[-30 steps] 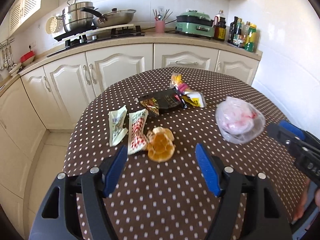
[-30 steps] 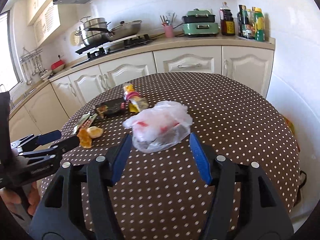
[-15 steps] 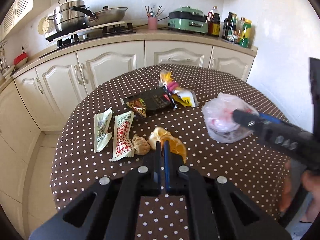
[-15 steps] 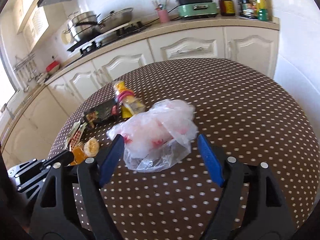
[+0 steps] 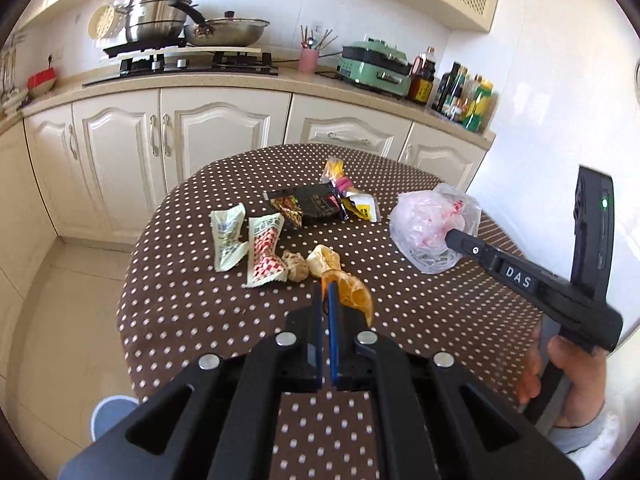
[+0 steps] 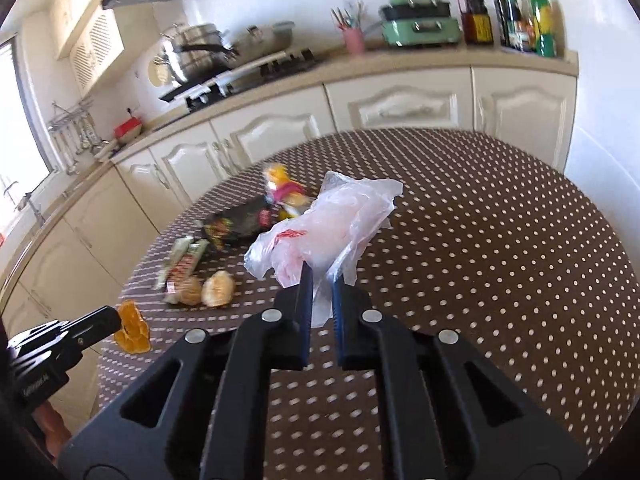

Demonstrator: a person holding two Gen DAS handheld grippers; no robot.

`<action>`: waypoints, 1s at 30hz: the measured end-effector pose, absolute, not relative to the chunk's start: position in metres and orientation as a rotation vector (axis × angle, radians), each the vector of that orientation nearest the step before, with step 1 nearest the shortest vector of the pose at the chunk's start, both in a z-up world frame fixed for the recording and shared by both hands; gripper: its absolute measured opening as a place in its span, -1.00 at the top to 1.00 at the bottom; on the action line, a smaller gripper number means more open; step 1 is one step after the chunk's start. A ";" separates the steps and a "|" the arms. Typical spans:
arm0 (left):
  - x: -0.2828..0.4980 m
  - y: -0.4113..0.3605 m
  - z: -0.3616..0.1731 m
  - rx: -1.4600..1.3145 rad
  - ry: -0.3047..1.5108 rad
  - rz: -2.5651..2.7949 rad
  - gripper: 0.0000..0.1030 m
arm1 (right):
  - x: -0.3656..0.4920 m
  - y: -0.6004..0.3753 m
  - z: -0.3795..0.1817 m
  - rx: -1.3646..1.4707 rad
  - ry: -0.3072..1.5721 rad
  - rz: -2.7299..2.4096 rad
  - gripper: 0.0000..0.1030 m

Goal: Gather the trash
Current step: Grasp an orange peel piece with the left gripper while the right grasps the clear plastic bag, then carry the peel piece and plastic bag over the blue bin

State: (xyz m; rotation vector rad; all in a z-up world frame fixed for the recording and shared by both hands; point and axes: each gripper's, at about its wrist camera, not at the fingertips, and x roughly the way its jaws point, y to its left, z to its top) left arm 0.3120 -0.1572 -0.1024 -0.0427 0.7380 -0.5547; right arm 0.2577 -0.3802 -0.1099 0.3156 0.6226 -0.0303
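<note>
Two wrappers (image 5: 248, 246), black packet (image 5: 316, 204) (table clutter)

Left gripper (image 5: 327, 294) at lower centre, jaws clamped; right gripper (image 6: 320, 280) likewise clamped; bare right hand (image 5: 568, 376) at lower right

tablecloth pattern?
Brown with white polka dots, clearest in the left wrist view.

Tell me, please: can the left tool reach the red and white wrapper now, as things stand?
Probably not right away. The left tool is shut on an orange peel, so its jaws are occupied. The red and white wrapper lies flat and uncovered on the table, close ahead, so the path itself looks free.
</note>
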 end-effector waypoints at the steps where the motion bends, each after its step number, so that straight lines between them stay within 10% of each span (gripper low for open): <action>1: 0.310 -0.152 -0.101 -0.058 0.737 -0.561 0.96 | 0.253 -0.376 -0.106 0.317 0.610 -0.019 0.84; 16: 0.270 -0.014 -0.090 -0.212 0.659 -0.419 0.96 | 0.233 -0.230 -0.062 0.258 0.561 0.277 0.84; 30: 0.267 0.160 -0.190 -0.325 0.797 -0.056 0.96 | 0.272 -0.017 -0.153 0.083 0.788 0.524 0.84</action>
